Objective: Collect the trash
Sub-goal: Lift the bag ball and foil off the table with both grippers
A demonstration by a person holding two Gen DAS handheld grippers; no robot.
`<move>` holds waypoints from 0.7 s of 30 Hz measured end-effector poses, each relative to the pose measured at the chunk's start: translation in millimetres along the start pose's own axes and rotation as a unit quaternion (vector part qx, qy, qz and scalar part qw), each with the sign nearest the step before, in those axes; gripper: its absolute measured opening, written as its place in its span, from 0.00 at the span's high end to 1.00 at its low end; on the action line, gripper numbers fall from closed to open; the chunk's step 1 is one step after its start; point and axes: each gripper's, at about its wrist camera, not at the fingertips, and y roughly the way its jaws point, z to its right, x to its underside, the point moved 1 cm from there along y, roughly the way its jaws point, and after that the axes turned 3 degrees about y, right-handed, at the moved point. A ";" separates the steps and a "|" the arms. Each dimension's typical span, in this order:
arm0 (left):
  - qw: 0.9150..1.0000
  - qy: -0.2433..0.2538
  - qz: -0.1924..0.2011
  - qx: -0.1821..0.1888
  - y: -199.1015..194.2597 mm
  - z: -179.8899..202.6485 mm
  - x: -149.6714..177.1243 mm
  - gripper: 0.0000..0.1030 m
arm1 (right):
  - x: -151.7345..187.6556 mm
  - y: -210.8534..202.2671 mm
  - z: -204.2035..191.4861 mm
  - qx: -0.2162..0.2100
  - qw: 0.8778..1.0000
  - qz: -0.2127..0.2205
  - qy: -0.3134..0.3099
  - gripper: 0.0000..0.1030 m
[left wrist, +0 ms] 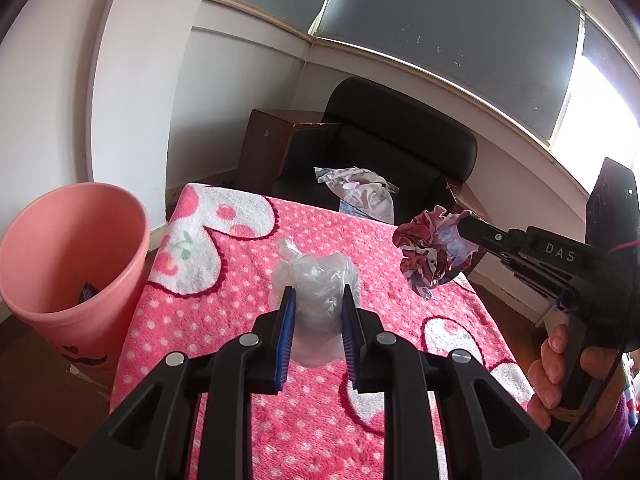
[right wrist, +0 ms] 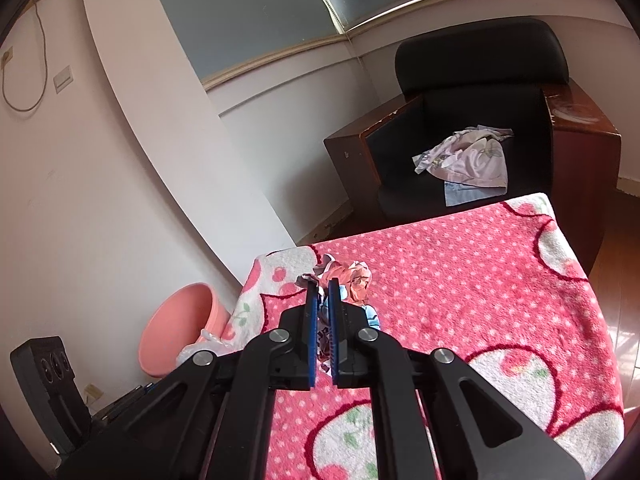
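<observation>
My left gripper is shut on a crumpled clear plastic bag, held above the pink spotted blanket. At the right of the left wrist view my right gripper holds a crumpled red and white wrapper in the air. In the right wrist view that gripper is shut on the crumpled wrapper, which sticks out past the blue pads. A pink bin stands on the floor left of the blanket, with a small dark item at its bottom; the pink bin also shows low left in the right wrist view.
A black armchair with wooden sides stands beyond the blanket, with crumpled cloth on its seat. A white wall and a pillar rise behind the bin. A person's hand grips the right tool's handle. Wooden floor lies to the right.
</observation>
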 end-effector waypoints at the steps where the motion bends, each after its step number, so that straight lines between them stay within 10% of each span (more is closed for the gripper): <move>1: 1.000 -0.002 -0.001 0.000 0.3 -1.2 1.0 0.80 | 1.1 1.4 -0.9 0.000 1.000 -0.002 -0.001 0.95; 21: 1.000 0.007 -0.005 0.002 2.7 -8.6 14.6 0.80 | 9.7 -1.3 0.2 0.005 1.000 -0.003 0.009 0.95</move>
